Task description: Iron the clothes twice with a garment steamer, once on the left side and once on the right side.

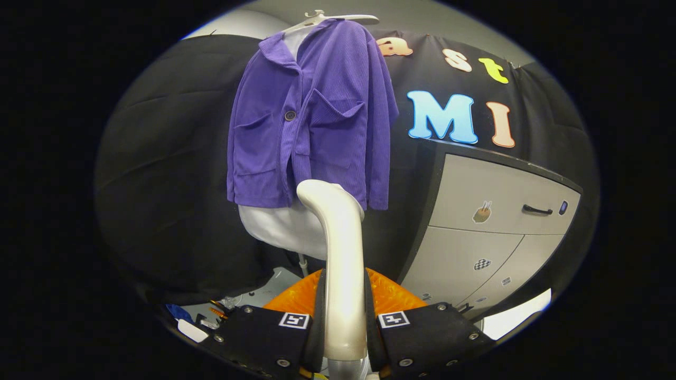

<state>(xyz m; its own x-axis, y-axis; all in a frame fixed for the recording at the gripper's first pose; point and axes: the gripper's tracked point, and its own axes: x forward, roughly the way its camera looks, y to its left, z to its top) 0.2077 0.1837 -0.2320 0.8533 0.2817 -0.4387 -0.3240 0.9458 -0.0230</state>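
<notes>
purple corduroy jacket (309, 116) on white hanger (330, 18), 12 o'clock beyond fingers | cream plastic garment steamer (340, 264) head just below hem | gripper (343, 322) clamps steamer handle | both passes apparently pending (judging by position)

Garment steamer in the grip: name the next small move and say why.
Probably lift the garment steamer up and slightly left, toward the purple jacket's left panel. The gripper is shut on the steamer's handle, both fingers pressing it, and the head sits at the jacket's hem, just beyond the fingers. The jacket hangs on a white hanger, so the pass likely starts higher.
</notes>
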